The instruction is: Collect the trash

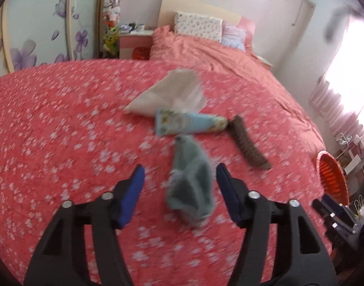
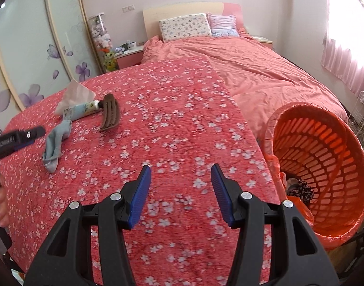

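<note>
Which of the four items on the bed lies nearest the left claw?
The grey-blue sock, lying between the open left claw's fingers; tissue, tube and brown comb sit farther up.

bed [image 2: 182, 124], sock [image 1: 191, 186], tube [image 1: 189, 124], comb [image 1: 248, 143], tissue [image 1: 172, 93]

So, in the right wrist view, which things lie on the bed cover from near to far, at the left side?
Grey-blue sock → brown comb → light blue tube → white tissue.
</note>
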